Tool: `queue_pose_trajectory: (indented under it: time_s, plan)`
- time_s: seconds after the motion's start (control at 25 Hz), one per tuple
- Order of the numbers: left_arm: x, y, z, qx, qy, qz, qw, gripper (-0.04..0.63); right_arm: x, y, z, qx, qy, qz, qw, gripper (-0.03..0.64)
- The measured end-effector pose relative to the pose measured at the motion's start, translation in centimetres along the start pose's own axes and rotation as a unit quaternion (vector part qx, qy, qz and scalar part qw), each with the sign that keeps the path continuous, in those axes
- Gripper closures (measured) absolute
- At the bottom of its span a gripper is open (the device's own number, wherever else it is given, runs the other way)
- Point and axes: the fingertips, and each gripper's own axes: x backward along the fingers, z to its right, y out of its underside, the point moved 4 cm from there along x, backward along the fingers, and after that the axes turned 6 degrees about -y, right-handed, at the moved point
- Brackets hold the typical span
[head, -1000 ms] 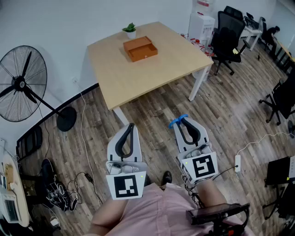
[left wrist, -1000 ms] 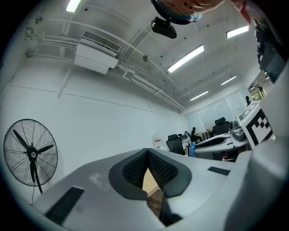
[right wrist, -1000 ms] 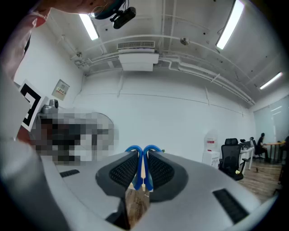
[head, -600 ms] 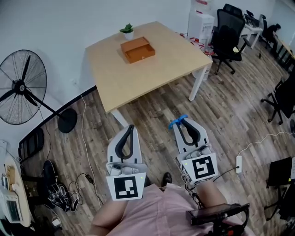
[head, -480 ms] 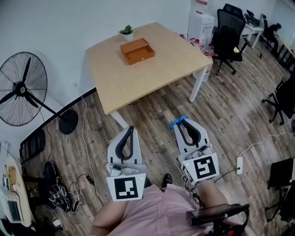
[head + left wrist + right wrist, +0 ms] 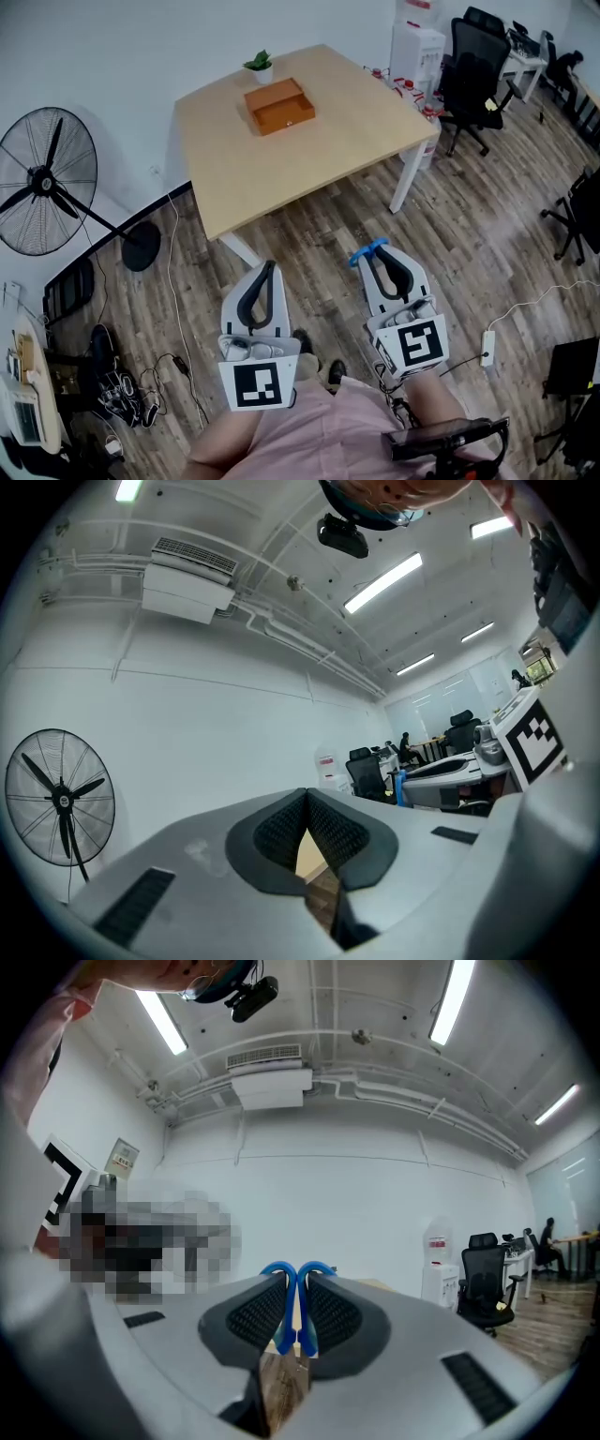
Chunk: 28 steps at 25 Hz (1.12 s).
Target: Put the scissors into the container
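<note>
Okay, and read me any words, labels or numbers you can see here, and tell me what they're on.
Nothing here is legible.
Water dispenser, red label: too small to read.
Wall notice: blurred, unreadable.
Cubes on the left gripper and right gripper: black-and-white square markers only, no words or numbers.

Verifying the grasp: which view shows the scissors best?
Right gripper view: the blue scissors handles sit clamped in the right gripper. Head view shows only blue loops past its tip. Left gripper view shows barely a blue sliver.
</note>
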Motion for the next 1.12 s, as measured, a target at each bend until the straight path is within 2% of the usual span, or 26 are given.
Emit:
queue_pose_trajectory:
  time_s: [0.28,0.6,0.84,1.12]
  plan:
    - [-5.7,2.5,-1.4,0.009,-0.001,-0.012,0.9999,0.586,-5.3,2.0,2.6,-0.005,-0.007,-0.019,1.000,0.542]
    - [-17.2,4.5,-5.7,0.016,0.004,-0.019,0.9997,0.586,-16.4,2.4,7.8,-0.005,-0.006,-0.023,1.000,0.542]
    - [-25.6,3.9,-9.4,0.017,0.005,0.009,0.9998,0.586,-24.7,0.6,11.7,0.016,-0.002,-0.007,1.000,0.542]
    - [-31.0,3.7,-10.9,0.021,0.014,0.027,0.9993,0.586,-29.3,-1.4,14.4,0.035,0.007,0.008,0.999,0.542]
